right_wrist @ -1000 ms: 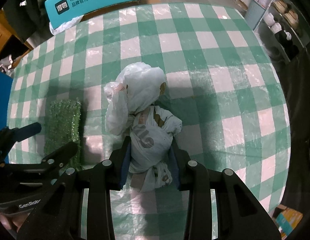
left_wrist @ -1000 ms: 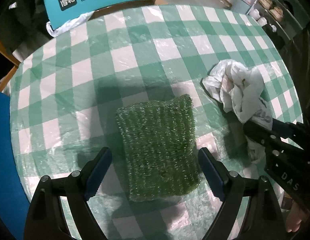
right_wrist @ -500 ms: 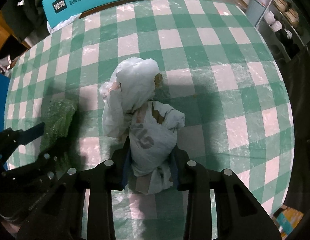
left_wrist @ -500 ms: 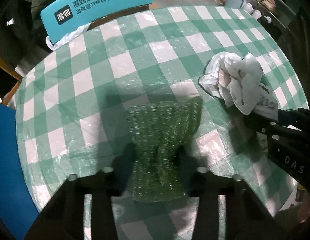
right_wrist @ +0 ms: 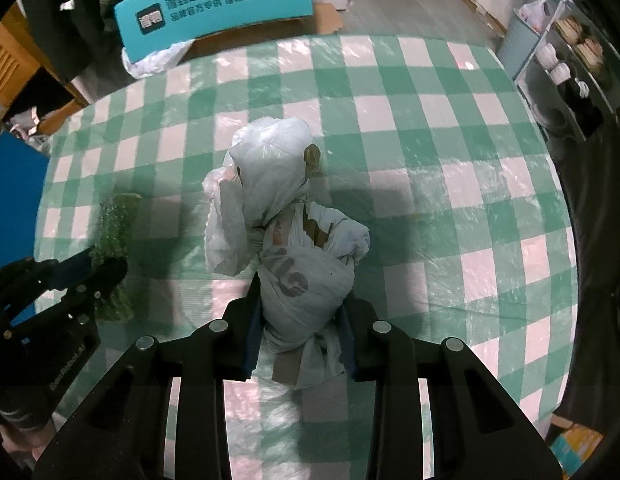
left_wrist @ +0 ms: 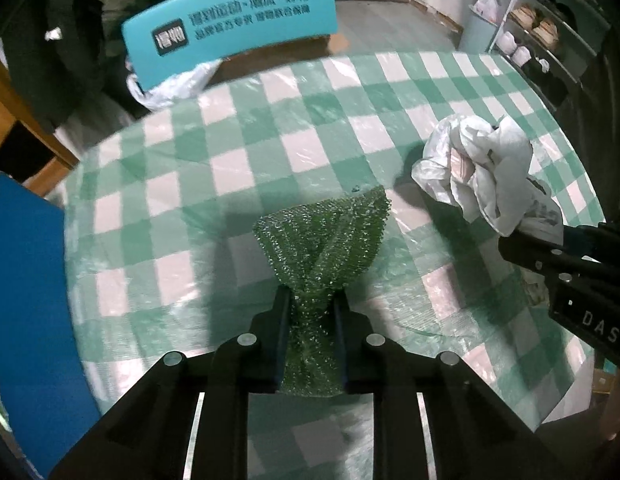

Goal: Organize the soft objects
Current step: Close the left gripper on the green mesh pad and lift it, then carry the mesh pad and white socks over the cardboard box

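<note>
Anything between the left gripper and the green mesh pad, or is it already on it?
Nothing in the way. The left gripper is shut on the green mesh pad, bunching it. The white plastic bag sits apart, in the right gripper.

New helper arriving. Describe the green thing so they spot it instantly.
On the green-and-white checked table, look left of the crumpled white plastic bag. The green mesh pad is pinched at its near end by the left gripper; it alone is dark green, bumpy and fanned out.
</note>
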Motion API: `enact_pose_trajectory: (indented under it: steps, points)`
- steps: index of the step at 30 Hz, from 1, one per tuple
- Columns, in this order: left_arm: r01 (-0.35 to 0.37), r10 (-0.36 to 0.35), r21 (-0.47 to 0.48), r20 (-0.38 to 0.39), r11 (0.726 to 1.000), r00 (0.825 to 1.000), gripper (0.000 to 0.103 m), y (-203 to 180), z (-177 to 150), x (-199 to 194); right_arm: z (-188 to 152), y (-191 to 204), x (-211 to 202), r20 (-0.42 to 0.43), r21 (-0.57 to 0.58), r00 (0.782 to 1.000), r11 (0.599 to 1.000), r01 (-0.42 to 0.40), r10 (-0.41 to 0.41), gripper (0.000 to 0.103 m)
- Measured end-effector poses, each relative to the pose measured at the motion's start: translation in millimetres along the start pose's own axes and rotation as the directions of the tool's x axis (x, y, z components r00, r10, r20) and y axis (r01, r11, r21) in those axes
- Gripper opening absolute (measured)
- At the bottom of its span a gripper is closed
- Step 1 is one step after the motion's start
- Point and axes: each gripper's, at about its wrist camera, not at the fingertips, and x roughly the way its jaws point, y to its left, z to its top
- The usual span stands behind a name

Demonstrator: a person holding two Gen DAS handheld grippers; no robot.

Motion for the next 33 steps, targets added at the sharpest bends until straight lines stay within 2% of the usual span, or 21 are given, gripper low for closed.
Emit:
enact_pose_trajectory:
  steps: [20,33]
  points:
    - [-0.086,0.095,-0.079,0.11,0.993,0.989,0.019,67,-16,-76,10,67,-56,0.065,-0.107,0.994,0.991,-0.083,0.091,0.031]
    - [-0.1,0.117,-0.114,0.153,0.988,0.981,0.019,96,-28,-108,13,119,-89,0.117,-0.202,0.98,0.97,-0.133,0.159,0.031]
